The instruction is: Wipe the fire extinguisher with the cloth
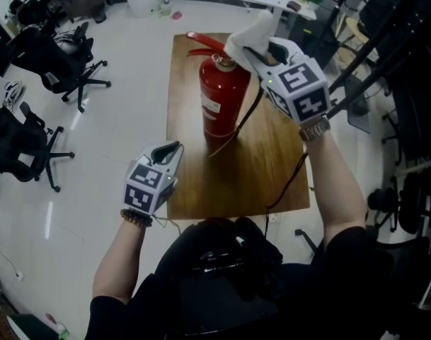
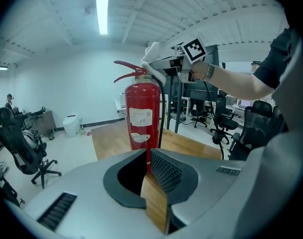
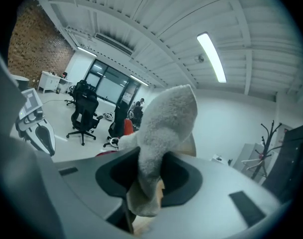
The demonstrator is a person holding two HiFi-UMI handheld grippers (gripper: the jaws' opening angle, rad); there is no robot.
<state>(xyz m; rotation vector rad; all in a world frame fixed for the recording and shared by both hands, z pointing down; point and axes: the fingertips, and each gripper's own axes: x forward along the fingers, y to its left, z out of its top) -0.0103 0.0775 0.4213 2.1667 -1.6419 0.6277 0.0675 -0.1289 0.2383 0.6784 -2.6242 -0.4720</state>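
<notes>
At the top of the fire extinguisher point(image 1: 222, 98), cloth point(image 1: 253, 31) between right tongs point(image 1: 245, 54).

Upright red extinguisher point(image 1: 222, 98), white cloth point(image 1: 249, 37) at its top.

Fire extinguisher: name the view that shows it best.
Left gripper view: the fire extinguisher stands upright, side-on, with only its base cut off. The head view looks down on it, with the cloth at its top. The right gripper view shows only red slivers past the cloth.
</notes>
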